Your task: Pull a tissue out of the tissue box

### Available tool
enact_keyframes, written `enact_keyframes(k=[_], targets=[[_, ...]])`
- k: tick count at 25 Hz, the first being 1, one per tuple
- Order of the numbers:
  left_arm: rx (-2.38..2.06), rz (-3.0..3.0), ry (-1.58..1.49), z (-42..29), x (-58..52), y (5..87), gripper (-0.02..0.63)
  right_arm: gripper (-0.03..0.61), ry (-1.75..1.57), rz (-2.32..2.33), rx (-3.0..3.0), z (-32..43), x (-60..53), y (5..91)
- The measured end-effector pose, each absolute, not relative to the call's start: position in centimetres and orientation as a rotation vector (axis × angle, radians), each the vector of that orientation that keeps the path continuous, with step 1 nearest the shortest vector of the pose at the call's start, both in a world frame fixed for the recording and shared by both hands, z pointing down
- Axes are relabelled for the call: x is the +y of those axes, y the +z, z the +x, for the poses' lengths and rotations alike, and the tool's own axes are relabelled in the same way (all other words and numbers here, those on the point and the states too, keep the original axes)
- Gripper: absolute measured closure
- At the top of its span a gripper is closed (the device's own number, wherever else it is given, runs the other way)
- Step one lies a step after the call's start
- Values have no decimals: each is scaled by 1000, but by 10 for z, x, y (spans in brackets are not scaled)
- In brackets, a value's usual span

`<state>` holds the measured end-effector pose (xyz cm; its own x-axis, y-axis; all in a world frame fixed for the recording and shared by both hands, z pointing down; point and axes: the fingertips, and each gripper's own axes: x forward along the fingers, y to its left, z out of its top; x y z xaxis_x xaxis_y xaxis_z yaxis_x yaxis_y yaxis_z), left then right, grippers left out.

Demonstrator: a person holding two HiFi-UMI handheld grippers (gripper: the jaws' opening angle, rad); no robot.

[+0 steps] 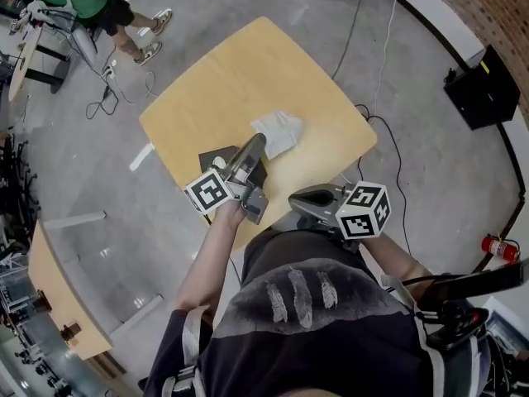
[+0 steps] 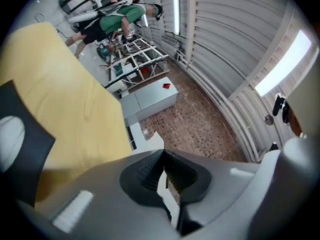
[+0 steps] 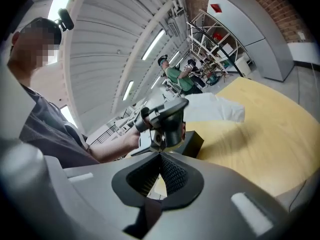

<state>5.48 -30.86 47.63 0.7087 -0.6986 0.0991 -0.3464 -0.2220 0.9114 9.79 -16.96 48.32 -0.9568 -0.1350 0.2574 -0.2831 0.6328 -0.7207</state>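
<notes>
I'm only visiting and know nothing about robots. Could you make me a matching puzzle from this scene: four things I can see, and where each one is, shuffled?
Things:
1. crumpled white tissue
2. flat black tissue box
3. red fire extinguisher
4. right gripper

Places:
A. on the grey floor, far right
B. at the near edge of the yellow wooden table
C. on the table, partly under the left gripper
D. just beyond the left gripper's tip

Pairs: 1-D, 2-C, 3-A, 4-B.
</notes>
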Motion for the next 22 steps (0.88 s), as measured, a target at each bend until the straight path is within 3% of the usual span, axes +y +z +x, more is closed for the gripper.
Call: enact_keyframes(k=[13, 22], targets=[[-1166, 1735, 80, 41, -237, 616, 609, 580, 1271, 241, -2630, 111, -172, 496], [-1443, 1518, 130, -15, -215, 650, 609, 580, 1265, 202, -2616, 110, -171, 498]])
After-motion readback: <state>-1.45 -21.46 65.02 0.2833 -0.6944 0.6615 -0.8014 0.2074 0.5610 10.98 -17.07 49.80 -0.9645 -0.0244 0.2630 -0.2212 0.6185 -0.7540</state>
